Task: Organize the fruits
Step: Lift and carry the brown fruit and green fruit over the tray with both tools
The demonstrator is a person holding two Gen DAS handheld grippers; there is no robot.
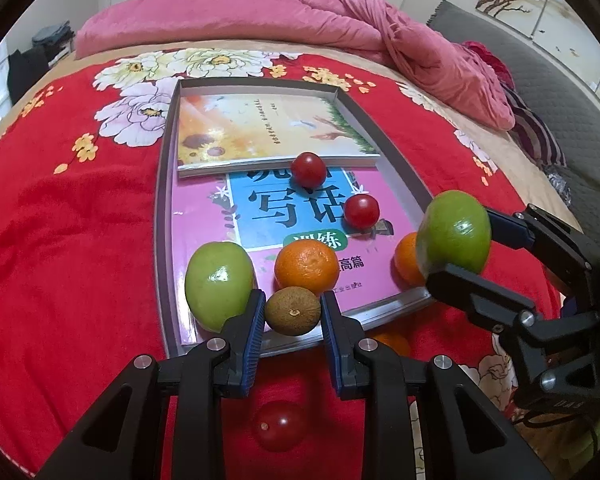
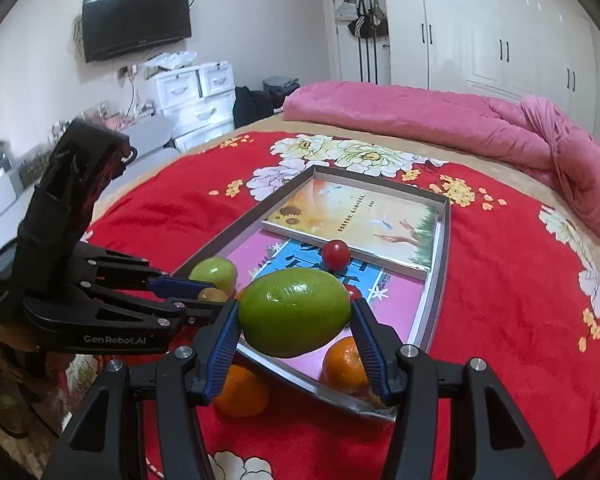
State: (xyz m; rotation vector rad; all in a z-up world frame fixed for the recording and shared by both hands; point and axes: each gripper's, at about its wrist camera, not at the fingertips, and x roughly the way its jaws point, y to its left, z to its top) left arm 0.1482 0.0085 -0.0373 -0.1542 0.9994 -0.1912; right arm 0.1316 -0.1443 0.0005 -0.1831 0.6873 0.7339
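Left gripper [image 1: 292, 312] pinching brown fruit [image 1: 292, 311] above tray's [image 1: 396, 302] near rim. Our right gripper [image 2: 296, 320] clamps green fruit [image 2: 294, 313], long axis crosswise, above near right corner.

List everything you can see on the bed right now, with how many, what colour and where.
Tray: one, grey rim, on the red floral blanket.
Books: two, a yellow one overlapping a pink one, inside the tray.
Green fruits: two; one in the tray's near left corner, one held above the tray's near right.
Oranges: three; two in the tray, one on the blanket just outside.
Tomatoes: three, red; two on the books, one on the blanket.
Kiwi: one, brown, at the tray's near edge.
Pink quilt: one, bunched at the bed's far side.
Left claw: shut on kiwi.
Right claw: shut on green fruit.
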